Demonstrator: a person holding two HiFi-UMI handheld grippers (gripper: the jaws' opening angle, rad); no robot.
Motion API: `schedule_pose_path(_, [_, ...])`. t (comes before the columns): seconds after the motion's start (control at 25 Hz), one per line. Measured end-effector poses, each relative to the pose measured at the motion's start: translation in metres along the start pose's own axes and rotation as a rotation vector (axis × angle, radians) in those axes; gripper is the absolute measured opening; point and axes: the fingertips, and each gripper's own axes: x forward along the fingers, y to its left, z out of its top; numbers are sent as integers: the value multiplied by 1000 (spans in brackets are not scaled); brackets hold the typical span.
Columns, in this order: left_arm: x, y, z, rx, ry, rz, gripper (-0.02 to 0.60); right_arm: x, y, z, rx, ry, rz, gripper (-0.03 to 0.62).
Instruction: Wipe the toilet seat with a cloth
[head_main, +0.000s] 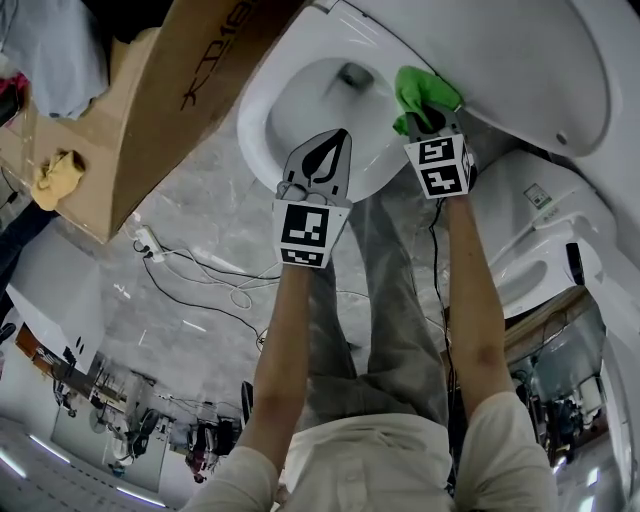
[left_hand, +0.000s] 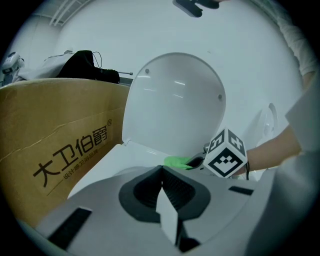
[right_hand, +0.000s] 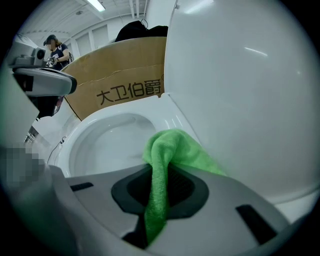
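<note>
At the back of the toilet seat (head_main: 258, 120), our right tongs (head_main: 428, 116) clamp the green cloth (head_main: 422, 88) lying on it. Our left tongs (head_main: 332, 150) hang clenched, empty, near its front.

Both arms outstretched forward. Left gripper (head_main: 338, 140) jaws together, empty. Right gripper (head_main: 428, 118) jaws clamped on cloth (head_main: 420, 88).

Fuzzy cloth (right_hand: 170, 150), seemingly glossy toilet seat (right_hand: 172, 117)
</note>
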Motion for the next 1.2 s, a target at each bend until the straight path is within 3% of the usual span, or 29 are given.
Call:
schedule_pose_path(0.48, [-14,-21,-11,17,3,-26,12,-15,22,-43,28,44,-1,46])
schedule_pose_path(0.88, [-29,-37,-15,23,6,-37,12,-27,45,-68,-16,93,43,46])
schedule_pose_path(1.2, [-59,-47,0,15,3,-36,12,-88,63,-56,-54,36,63,46])
